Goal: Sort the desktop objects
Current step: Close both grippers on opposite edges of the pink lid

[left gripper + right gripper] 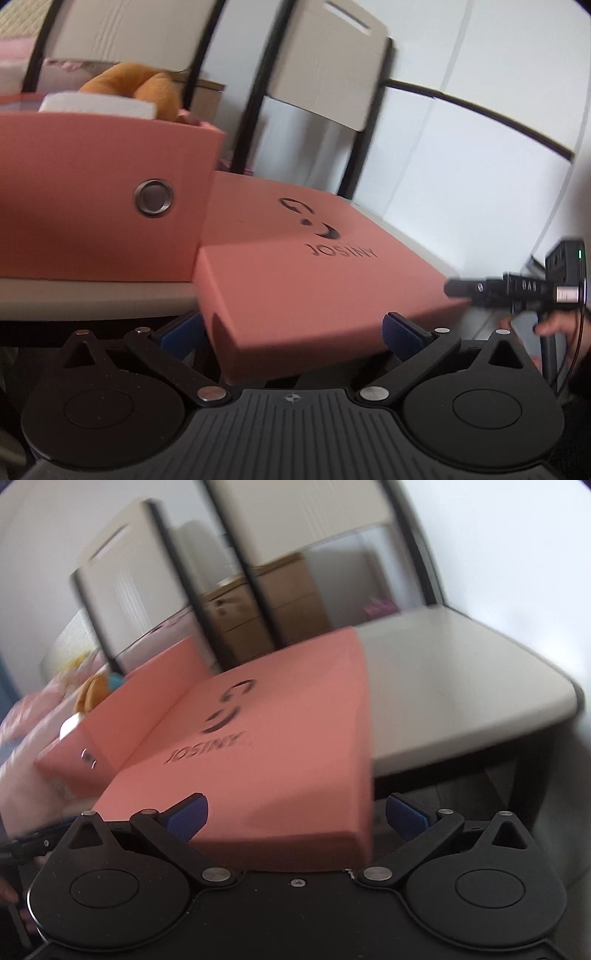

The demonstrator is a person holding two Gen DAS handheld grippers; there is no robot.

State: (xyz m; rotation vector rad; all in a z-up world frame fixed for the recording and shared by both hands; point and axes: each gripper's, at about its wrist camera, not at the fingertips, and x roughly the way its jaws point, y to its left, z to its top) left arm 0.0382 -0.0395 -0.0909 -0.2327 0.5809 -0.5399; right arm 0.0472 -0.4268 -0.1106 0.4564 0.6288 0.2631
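A flat salmon-pink lid (295, 266) printed JOSINY lies tilted beside the open pink storage box (92, 199), its near corner sticking out past the table's front edge. My left gripper (295, 332) is open, its blue pads on either side of that near corner. My right gripper (295, 816) is open too, its jaws straddling the lid's (258, 753) other near corner; whether the pads touch is unclear. The right gripper also shows in the left wrist view (517, 291). The box (122, 716) holds an orange plush toy (140, 88) and a white flat item (99, 105).
The white table (461, 686) stretches to the right of the lid. Chairs with beige backs (328, 62) stand behind the table. Brown cardboard boxes (269, 602) sit further back. The frames are motion-blurred.
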